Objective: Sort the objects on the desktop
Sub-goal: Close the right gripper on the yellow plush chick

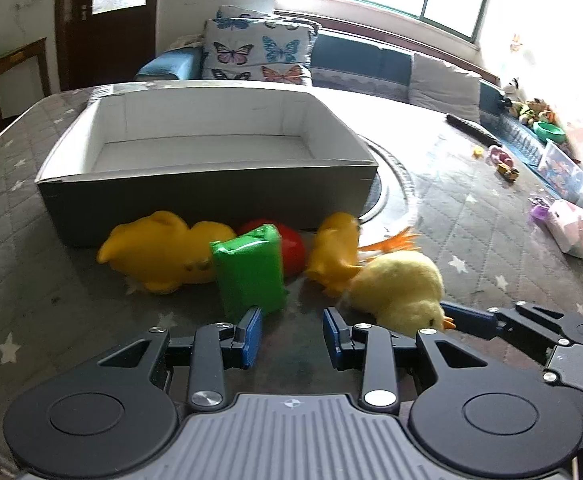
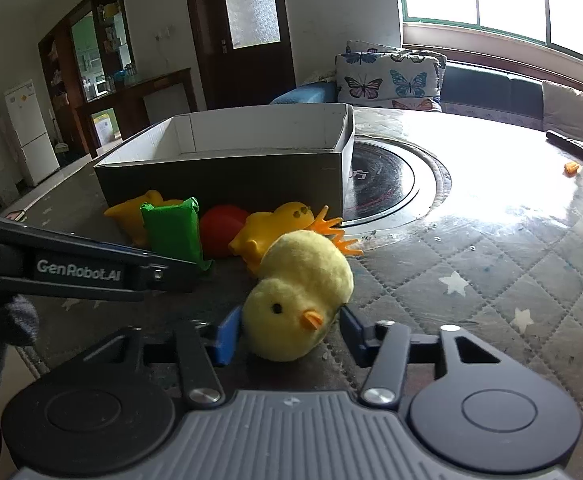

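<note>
The biggest thing I see is the table (image 1: 471, 232), covered in a grey quilted cloth with white stars, and a dark round inset plate (image 2: 387, 184) sits in its middle. On the cloth stands the open cardboard box (image 1: 207, 196), grey outside and white inside, with one corner reaching over the edge of that round plate; from my left wrist view nothing shows inside it. Along the box's near wall lies a row of toys. Furthest left is a large yellow rubber toy (image 1: 151, 252) on its side, and the green block (image 1: 249, 272) stands upright in front of it, overlapping a red ball (image 1: 293, 250) just behind. Right of the ball lies a smaller yellow rubber duck (image 2: 271, 228) with orange feet pointing away to the right. Nearest to me is the plush chick (image 2: 297, 292), on its side with its orange beak turned toward the right camera. My right gripper (image 2: 287, 334) has its blue pads spread on either side of the chick's head, the left pad close against the fluff and the right pad just beside it, so it is wide apart and not clamped. My left gripper (image 1: 291, 336) hovers low over the cloth with its pads parted and nothing between them; the green block stands just ahead of its left finger. Small oddments lie well apart along the table's far right edge.
</note>
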`<action>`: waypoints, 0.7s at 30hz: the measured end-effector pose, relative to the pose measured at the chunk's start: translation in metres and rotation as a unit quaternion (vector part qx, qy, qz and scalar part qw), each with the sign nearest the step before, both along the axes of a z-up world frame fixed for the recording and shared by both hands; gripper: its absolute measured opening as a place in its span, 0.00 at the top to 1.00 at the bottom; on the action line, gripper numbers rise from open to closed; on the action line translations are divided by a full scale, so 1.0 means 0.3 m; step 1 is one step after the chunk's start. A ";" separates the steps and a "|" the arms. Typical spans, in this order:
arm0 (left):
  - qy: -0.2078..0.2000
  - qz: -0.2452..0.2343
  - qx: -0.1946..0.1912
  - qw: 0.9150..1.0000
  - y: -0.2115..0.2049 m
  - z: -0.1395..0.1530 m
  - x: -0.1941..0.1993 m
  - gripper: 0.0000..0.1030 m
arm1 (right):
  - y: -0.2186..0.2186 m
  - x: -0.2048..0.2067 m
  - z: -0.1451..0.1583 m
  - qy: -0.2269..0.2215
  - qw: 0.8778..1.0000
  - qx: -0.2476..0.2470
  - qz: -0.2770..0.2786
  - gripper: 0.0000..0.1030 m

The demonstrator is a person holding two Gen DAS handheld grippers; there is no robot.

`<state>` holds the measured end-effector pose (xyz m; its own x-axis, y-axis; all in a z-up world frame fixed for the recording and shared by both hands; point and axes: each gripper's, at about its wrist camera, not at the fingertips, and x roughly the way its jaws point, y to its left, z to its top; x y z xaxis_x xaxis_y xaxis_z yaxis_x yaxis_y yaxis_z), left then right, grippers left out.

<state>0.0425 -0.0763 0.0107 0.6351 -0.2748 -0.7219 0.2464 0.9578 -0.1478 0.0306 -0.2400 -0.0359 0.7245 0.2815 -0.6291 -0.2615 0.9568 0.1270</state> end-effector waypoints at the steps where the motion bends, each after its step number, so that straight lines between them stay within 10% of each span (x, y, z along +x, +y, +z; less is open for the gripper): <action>1: 0.000 -0.004 -0.003 1.000 -0.006 0.003 0.001 0.65 | -0.004 -0.003 0.002 -0.001 1.000 0.000 -0.001 0.55; 21: 0.005 -0.069 -0.057 0.996 -0.117 0.038 0.062 0.65 | -0.063 0.011 -0.012 -0.011 1.000 0.002 -0.016 0.52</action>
